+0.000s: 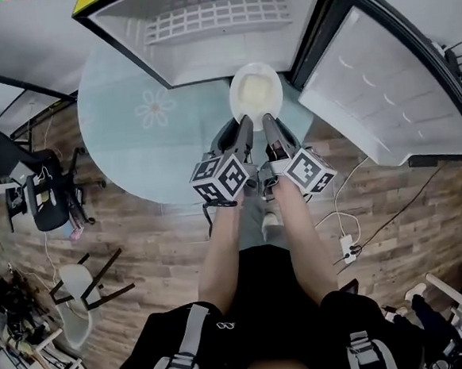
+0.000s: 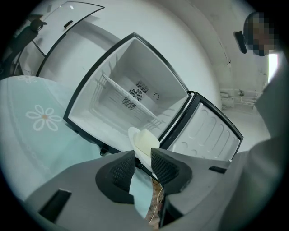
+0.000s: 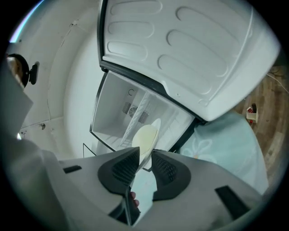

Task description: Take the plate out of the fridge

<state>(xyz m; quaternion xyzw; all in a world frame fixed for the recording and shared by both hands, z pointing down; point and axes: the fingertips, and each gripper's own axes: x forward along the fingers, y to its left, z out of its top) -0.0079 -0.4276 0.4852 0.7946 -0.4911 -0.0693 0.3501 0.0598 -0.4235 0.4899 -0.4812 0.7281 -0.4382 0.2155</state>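
Note:
A cream plate [image 1: 255, 90] hangs in front of the open fridge [image 1: 205, 54], just outside its lower edge, above the pale blue rug. My left gripper [image 1: 242, 129] and right gripper [image 1: 270, 126] stand side by side on its near rim. In the left gripper view the plate [image 2: 143, 140] sits between the tips of my left gripper [image 2: 142, 158], closer to the right-hand pad. From the right gripper view the plate [image 3: 145, 137] is seen edge-on, pinched between the tips of my right gripper [image 3: 145, 155]. The fridge interior shows only a wire shelf [image 1: 214, 15].
The fridge door [image 1: 383, 88] stands swung wide at the right. A round rug with a flower print [image 1: 140, 139] lies on the wood floor under the fridge. A black chair [image 1: 49, 198] and a white chair [image 1: 77, 303] stand at the left; a power strip [image 1: 349, 248] lies at the right.

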